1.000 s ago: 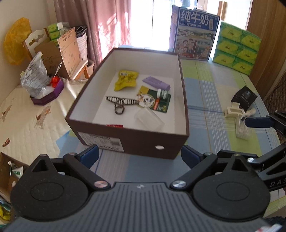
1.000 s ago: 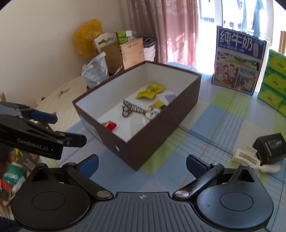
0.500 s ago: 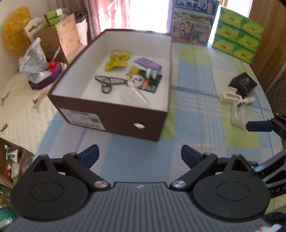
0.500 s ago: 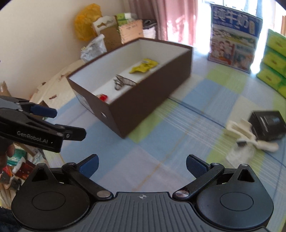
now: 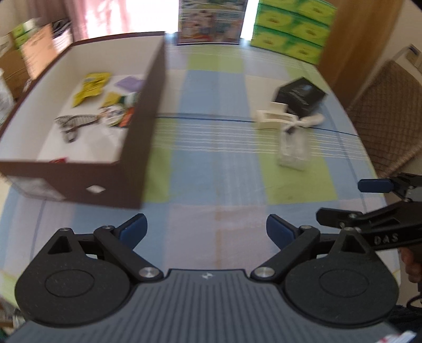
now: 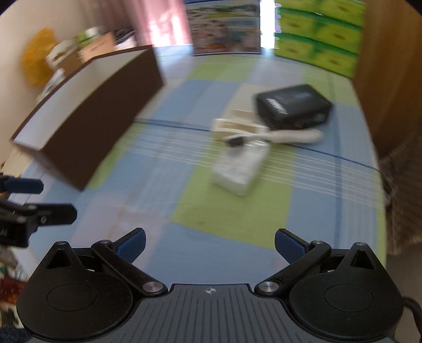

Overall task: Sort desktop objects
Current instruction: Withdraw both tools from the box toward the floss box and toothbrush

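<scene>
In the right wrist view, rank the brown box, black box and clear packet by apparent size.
1. brown box, clearly largest.
2. black box.
3. clear packet, close to the black box; blur and nearness make that order unsure.

Bright daylight from the far window, glare there, heavy motion blur, fisheye bending at edges.

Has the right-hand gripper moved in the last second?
Yes. The right gripper has swung rightward: the brown box slid to the view's left, and the black box now sits ahead.
</scene>
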The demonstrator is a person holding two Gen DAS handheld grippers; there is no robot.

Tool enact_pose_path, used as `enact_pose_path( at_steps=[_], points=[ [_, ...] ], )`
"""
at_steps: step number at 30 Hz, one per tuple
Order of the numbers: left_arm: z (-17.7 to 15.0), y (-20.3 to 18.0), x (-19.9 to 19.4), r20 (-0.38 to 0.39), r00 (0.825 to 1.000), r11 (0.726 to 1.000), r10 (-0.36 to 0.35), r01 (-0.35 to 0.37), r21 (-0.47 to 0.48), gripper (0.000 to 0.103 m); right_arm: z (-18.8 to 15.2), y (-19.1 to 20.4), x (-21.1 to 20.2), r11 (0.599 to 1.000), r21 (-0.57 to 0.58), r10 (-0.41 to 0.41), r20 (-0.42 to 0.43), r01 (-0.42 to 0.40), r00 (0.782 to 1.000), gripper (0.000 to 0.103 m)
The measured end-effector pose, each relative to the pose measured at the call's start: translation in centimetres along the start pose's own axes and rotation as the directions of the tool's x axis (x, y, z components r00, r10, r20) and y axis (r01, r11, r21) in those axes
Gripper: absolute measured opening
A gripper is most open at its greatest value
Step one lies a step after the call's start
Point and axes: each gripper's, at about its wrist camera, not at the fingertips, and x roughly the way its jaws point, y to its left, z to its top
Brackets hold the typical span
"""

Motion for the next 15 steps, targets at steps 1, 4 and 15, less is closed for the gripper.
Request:
enact_pose_path(
  at_steps=[1, 4, 15],
  points=[
    [0.2, -0.7, 0.3, 0.002, 1.0, 1.0, -0.015, 0.015, 0.015, 0.095, 0.0, -0.7, -0.1, 1.0, 0.019, -0.016, 0.004, 0.016, 1.0, 0.101],
    [1.0, -2.5, 1.5, -0.002, 0.998, 0.997, -0.057, 0.057, 0.051, 0.095, -0.4, -2.9, -0.3, 0.996, 0.072, -0.056, 0.006, 0.055, 0.998, 0.101],
    [3.7, -7.5, 7.3, -0.006, 0.985, 0.972, -0.171, 0.17, 0.161, 0.093, -1.7, -8.8, 1.0, 0.982, 0.138, -0.13, 0.001, 0.129, 0.991, 0.101]
  ],
)
